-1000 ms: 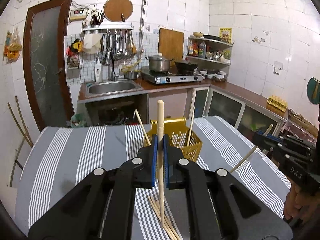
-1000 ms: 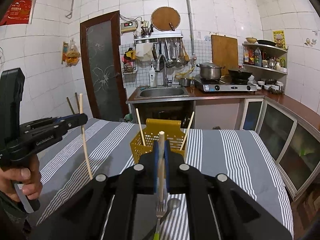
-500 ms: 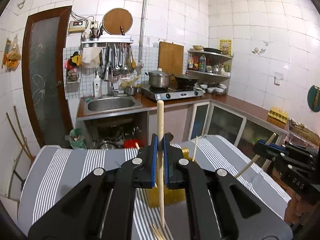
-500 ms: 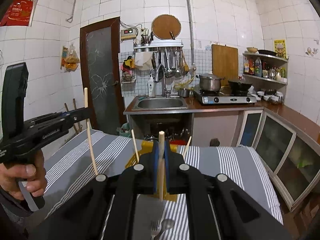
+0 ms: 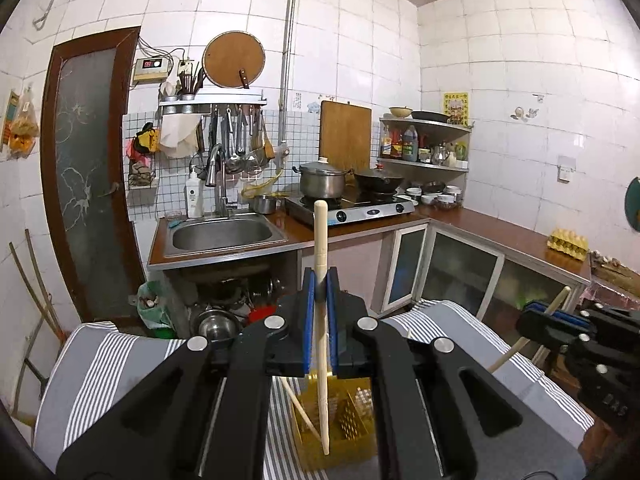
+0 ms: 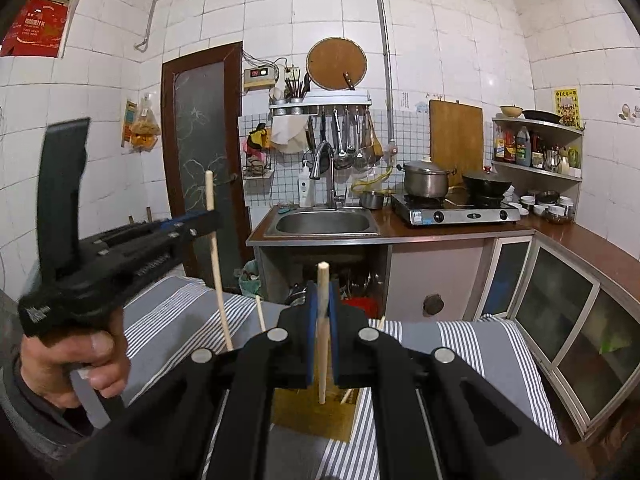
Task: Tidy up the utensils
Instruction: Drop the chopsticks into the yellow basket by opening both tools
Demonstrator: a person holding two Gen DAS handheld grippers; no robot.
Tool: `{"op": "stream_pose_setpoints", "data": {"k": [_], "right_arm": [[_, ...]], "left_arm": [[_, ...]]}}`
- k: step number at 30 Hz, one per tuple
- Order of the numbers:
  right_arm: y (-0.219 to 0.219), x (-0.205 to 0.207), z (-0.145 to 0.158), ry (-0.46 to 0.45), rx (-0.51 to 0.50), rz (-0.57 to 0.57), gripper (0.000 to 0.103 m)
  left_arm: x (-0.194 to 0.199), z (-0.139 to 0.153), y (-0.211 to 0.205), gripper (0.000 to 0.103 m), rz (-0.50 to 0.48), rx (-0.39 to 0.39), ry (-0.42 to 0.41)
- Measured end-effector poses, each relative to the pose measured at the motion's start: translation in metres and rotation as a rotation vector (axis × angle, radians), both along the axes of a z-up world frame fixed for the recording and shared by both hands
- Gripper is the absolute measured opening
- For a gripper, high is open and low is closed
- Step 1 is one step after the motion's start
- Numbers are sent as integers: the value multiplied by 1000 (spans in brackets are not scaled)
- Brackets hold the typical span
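Observation:
My left gripper (image 5: 320, 292) is shut on a pale wooden chopstick (image 5: 321, 248), held upright with its lower tip over the yellow perforated utensil basket (image 5: 348, 420). A chopstick (image 5: 298, 404) leans inside the basket. My right gripper (image 6: 323, 308) is shut on another upright chopstick (image 6: 322, 280), also above the basket (image 6: 312, 408). The left gripper also shows in the right wrist view (image 6: 214, 216), and the right gripper in the left wrist view (image 5: 538, 314), each holding its chopstick.
The basket stands on a table with a grey and white striped cloth (image 5: 100, 356). Behind are a steel sink (image 5: 224, 234), a gas stove (image 5: 352, 206) with pots, a counter (image 5: 520, 236) and glass-door cabinets (image 6: 560, 304).
Both grippers have risen and moved forward over the basket with their chopsticks. The loose chopsticks, fork and spoon on the cloth have dropped out of view.

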State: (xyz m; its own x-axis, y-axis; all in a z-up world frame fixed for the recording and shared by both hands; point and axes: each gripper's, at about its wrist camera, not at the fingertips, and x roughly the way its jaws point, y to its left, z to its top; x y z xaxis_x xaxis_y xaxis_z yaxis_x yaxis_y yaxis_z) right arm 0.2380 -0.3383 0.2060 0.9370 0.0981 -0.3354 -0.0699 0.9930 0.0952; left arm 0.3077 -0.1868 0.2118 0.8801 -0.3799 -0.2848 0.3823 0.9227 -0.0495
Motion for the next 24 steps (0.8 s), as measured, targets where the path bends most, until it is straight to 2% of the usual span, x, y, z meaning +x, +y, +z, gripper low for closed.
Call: {"op": "stream_pose_setpoints", "data": {"k": [13, 17, 18, 19, 20, 24], "right_arm": [[-9, 48, -17, 32, 26, -2, 6], [-13, 69, -34, 110, 70, 30, 8], [-14, 75, -37, 127, 70, 20, 17], [-16, 77, -40, 130, 66, -9, 33], [-20, 77, -41, 116, 66, -42, 37], [-32, 64, -36, 66, 79, -104, 37]], "left_arm": [[48, -39, -16, 5, 18, 8, 59], [62, -57, -20, 5, 25, 32, 109], [67, -64, -19, 13, 40, 38, 126], [69, -68, -17, 19, 45, 34, 140], [71, -71, -12, 19, 54, 30, 152], [64, -70, 6, 20, 86, 20, 157]]}}
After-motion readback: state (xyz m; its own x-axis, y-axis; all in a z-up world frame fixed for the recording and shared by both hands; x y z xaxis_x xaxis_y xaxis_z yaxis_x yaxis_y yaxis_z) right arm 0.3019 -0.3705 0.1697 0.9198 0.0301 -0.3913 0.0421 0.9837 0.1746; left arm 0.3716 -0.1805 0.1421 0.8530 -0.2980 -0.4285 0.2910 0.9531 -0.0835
